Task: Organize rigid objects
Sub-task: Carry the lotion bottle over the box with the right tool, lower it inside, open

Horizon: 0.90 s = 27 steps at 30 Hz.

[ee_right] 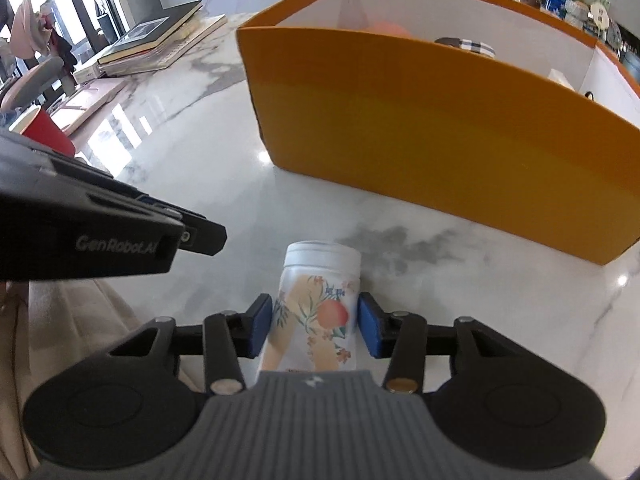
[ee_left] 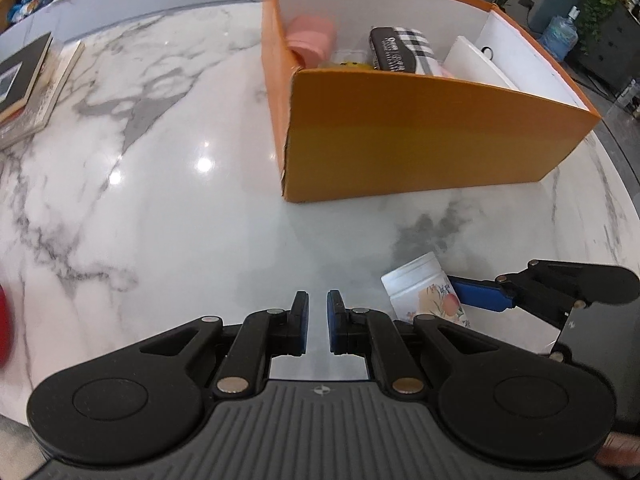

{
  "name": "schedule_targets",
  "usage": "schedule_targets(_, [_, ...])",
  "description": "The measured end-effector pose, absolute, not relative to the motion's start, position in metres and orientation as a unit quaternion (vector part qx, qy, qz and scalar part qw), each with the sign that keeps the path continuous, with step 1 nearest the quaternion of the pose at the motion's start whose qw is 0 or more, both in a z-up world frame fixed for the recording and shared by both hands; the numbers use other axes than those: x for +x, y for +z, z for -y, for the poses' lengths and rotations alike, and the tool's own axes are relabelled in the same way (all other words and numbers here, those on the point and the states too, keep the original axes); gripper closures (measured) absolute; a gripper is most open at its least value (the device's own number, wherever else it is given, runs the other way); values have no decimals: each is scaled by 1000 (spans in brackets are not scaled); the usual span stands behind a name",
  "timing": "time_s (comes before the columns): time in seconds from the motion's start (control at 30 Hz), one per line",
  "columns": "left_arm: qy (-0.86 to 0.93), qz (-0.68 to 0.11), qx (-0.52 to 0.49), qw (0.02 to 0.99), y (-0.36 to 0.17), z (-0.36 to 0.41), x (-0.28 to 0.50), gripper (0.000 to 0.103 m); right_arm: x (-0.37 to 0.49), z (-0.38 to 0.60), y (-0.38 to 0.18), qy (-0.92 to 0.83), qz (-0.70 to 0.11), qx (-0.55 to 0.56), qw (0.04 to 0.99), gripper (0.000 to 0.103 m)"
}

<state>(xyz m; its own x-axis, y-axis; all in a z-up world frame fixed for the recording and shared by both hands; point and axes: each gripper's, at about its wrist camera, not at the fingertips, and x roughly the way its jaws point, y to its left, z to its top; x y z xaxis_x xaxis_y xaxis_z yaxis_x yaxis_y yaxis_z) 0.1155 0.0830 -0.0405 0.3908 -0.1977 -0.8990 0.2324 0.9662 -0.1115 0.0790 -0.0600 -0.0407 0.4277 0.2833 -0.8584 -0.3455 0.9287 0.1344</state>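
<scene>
Right tool (ee_right: 315, 326) straddles the jar (ee_right: 316, 312) near the table's (ee_left: 160, 200) front edge, pads not quite biting. Smooth, stiff, probably light and slippery — squeeze mid-body, below the lid. Left tool (ee_left: 317, 322) shut, empty.

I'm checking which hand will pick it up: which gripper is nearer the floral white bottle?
Right. The right gripper straddles the floral white bottle, a pad on each side. The left gripper hangs shut and empty over bare marble beside it, apart from the bottle.
</scene>
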Motion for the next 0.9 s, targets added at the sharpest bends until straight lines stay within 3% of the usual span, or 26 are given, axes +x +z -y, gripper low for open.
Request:
schedule_targets(0.6, [-178, -432, 42, 883, 31, -51, 129, 93, 98, 122, 67, 174, -392, -27, 903, 59])
schedule_targets(0.9, [-162, -418, 52, 892, 42, -33, 172, 93, 158, 140, 98, 139, -349, -25, 926, 58])
